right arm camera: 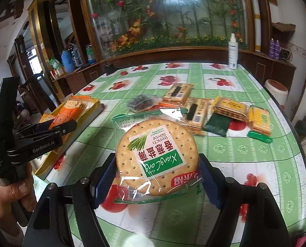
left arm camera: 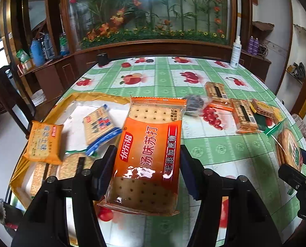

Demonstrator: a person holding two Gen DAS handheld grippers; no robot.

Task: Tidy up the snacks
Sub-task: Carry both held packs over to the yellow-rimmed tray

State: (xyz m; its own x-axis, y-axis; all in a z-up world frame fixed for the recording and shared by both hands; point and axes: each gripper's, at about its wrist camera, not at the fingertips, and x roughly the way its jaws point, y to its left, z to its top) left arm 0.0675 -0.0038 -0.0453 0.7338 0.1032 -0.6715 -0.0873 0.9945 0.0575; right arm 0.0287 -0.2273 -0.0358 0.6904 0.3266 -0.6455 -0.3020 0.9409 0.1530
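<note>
My left gripper point(left arm camera: 147, 170) is shut on an orange soda cracker pack point(left arm camera: 146, 154), held above the table near a yellow-rimmed tray point(left arm camera: 78, 97). The tray holds an orange-yellow pack point(left arm camera: 43, 142), a blue cracker pack point(left arm camera: 100, 124) and pale cracker packs point(left arm camera: 68, 166). My right gripper point(right arm camera: 157, 175) is shut on a round green French-flavour cracker pack point(right arm camera: 156, 156), held over the table. It also shows at the right of the left wrist view point(left arm camera: 289, 148). The left gripper point(right arm camera: 39, 135) with its orange pack point(right arm camera: 67, 113) shows at the left of the right wrist view.
Loose snack packs point(right arm camera: 196, 111) lie in a row across the green fruit-print tablecloth point(right arm camera: 235, 164), with a dark small packet point(right arm camera: 141, 103) and yellow packs point(right arm camera: 241, 111). A white spray bottle point(right arm camera: 233, 51) and a black cup point(left arm camera: 102, 58) stand at the far edge. Wooden cabinets stand behind.
</note>
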